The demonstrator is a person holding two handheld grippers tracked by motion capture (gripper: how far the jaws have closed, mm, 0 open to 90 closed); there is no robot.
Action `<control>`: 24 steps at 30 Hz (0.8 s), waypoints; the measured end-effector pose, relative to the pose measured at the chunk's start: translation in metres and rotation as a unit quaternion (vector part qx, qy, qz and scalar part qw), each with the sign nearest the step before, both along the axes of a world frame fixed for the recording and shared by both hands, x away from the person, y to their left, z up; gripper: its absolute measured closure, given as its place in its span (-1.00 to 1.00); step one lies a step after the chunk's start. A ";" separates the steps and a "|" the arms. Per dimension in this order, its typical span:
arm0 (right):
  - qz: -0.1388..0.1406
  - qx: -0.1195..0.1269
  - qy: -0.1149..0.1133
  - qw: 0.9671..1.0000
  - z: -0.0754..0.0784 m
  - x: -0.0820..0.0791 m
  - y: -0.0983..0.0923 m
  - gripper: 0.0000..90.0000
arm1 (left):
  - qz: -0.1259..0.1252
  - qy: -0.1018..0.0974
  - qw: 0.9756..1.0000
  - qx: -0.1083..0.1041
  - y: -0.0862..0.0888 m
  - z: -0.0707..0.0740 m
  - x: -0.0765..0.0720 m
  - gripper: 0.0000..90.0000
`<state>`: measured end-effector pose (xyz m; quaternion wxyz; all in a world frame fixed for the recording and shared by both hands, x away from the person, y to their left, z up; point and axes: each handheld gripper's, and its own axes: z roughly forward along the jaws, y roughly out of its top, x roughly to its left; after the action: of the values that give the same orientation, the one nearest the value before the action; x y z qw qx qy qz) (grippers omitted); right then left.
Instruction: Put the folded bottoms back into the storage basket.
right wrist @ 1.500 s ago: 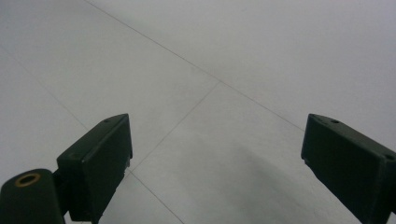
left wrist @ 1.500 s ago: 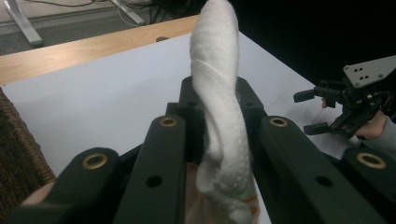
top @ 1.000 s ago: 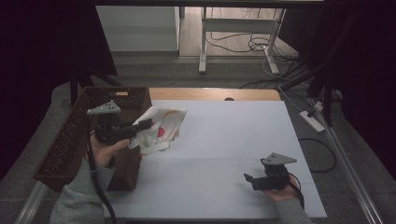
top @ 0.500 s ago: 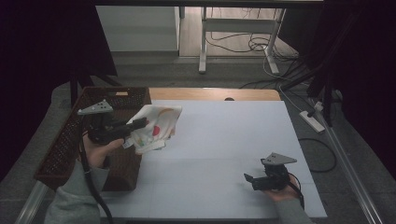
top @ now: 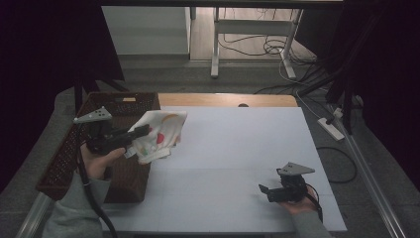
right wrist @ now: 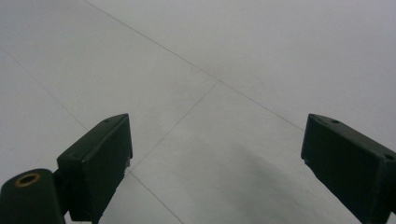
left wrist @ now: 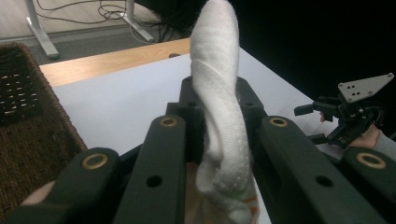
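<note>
A white cloth with red and orange print hangs in the air at the left edge of the white table, beside the wicker basket. My left gripper is shut on it. In the left gripper view the cloth stands pinched between the two black jaws, and my left gripper points over the table. My right gripper rests low near the table's front right, open, with nothing between its jaws. The right gripper view has my right gripper over bare white tabletop.
A dark brown wicker basket stands along the table's left side. A strip of bare wood runs along the table's far edge. Beyond it are a desk frame and cables on the floor. A power strip lies on the floor to the right.
My left gripper has carried the cloth a little left and toward the far side, nearer the basket. The right gripper has stayed in place.
</note>
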<state>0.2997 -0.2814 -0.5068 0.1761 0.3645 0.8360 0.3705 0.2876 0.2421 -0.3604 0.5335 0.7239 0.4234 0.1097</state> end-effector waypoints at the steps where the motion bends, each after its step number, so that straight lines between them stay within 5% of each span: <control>1: 0.000 0.000 -0.002 1.000 0.000 0.000 0.000 -0.79 | 0.002 0.000 1.000 0.000 0.002 0.000 -0.001 0.72; 24: 0.000 -0.002 0.001 1.000 0.000 0.000 0.000 -0.79 | 0.029 -0.009 0.999 -0.017 0.030 0.007 -0.007 0.72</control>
<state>0.2996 -0.2819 -0.5069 0.1763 0.3643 0.8368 0.3687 0.2802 0.2718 -0.3529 0.5462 0.7012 0.4409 0.1247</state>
